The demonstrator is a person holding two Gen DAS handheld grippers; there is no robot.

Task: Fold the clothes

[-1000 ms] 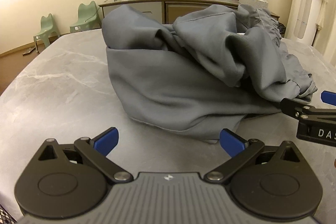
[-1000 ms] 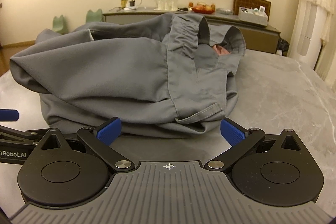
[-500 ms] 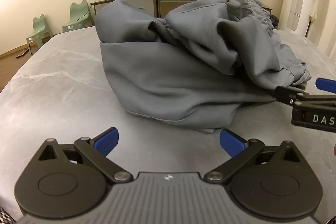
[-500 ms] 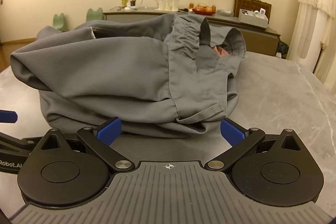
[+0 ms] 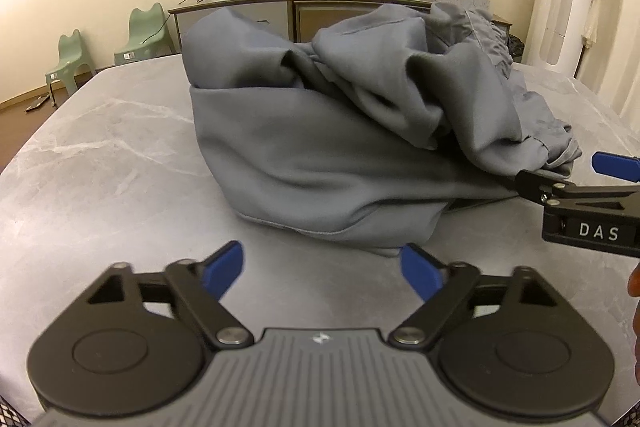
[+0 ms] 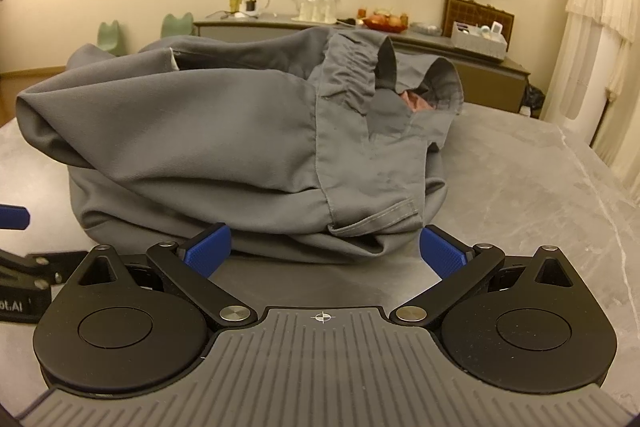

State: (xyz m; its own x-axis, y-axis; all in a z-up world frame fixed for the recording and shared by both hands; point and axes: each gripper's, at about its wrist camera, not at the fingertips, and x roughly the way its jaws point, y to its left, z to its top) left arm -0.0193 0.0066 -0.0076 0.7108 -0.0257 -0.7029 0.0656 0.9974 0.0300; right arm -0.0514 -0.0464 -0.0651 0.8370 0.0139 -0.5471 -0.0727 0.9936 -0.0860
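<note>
A crumpled grey garment (image 5: 340,147) lies heaped in the middle of the grey marble table (image 5: 100,155). In the right wrist view the garment (image 6: 224,139) shows an elastic waistband and a pinkish lining at its top right. My left gripper (image 5: 322,267) is open and empty, just short of the garment's near hem. My right gripper (image 6: 324,253) is open and empty, its blue fingertips (image 6: 442,255) at the heap's near edge. The right gripper's body shows at the right edge of the left wrist view, beside the garment.
A long sideboard (image 5: 288,3) with glasses, a fruit bowl and a box stands at the far wall. Two green child chairs (image 5: 68,63) stand at the far left on the floor. White curtains (image 6: 600,27) hang at the right. The table's left edge (image 5: 24,151) curves near.
Both grippers have moved slightly closer to the garment. Both stay open. The garment has not moved.
</note>
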